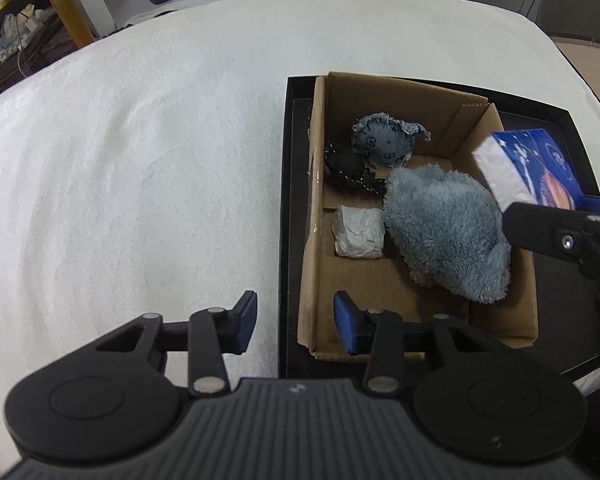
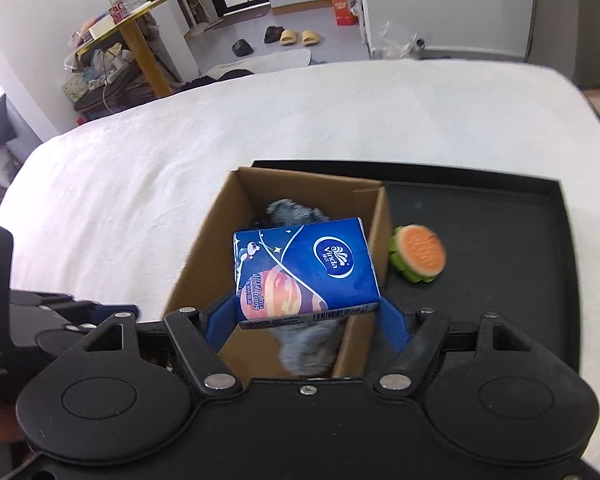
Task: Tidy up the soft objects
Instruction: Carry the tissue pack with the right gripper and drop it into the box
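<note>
Right wrist view: tissue pack (image 2: 306,270) clamped in the right gripper (image 2: 306,316) above the cardboard box (image 2: 204,248).
Next, probably lower and release beside the fluffy blue toy (image 1: 448,232); left gripper (image 1: 296,320) empty, jaws apart.

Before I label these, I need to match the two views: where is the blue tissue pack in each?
Left wrist: the blue tissue pack is at the right edge, above the cardboard box.
Right wrist: the pack is at centre, clamped in the right tool.
Shared landmark: the cardboard box.

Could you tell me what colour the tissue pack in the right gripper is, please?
The tissue pack is deep blue with an orange planet and white logo, clearest in the right wrist view.
</note>
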A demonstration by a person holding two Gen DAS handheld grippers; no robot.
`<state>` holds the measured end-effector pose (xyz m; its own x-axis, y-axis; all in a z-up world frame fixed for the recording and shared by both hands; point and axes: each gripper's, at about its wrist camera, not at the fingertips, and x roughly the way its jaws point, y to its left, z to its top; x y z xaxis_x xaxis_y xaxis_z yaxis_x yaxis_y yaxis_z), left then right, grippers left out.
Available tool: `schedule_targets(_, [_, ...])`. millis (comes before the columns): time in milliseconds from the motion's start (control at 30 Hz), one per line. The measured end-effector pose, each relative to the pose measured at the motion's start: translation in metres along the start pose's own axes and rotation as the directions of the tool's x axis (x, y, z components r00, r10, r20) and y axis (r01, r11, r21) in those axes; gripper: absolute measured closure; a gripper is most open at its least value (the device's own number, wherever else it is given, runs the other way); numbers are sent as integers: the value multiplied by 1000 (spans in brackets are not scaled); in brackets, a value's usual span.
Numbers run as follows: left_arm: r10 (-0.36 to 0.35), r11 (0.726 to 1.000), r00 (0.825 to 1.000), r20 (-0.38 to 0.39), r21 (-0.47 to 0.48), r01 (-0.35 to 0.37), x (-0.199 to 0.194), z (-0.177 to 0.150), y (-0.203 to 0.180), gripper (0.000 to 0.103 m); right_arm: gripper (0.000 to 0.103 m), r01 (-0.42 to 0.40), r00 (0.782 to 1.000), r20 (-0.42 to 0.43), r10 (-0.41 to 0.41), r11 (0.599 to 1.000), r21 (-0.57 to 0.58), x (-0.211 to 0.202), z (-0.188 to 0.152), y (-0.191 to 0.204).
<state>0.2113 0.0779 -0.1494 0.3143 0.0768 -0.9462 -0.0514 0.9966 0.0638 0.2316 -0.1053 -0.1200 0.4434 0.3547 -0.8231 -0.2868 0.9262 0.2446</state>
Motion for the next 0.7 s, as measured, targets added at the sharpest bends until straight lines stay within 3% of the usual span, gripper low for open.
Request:
schedule_targets(267, [-49, 999, 997, -58, -12, 49, 12, 3, 6, 64, 31, -63, 997, -43, 65, 997, 39, 13, 4, 14])
schedule_targets(500, [-88, 996, 992, -89, -32, 86, 17, 4, 12, 89, 28, -133, 984, -99, 151, 977, 169, 24, 2, 14])
schedule_targets(533, [-95, 995, 992, -88, -33, 93, 17, 4, 12, 92, 24, -143, 981, -104, 164, 972, 188, 25, 1, 13])
schedule_targets(567, [-97, 995, 991, -88, -34, 94, 17, 3, 12, 94, 20, -157, 977, -109, 182, 966, 206, 26, 1, 12])
schedule_targets(700, [-87, 996, 993, -84, -34, 84, 15, 3, 11, 95, 19, -162, 975, -112, 191, 959, 231, 24, -2, 8])
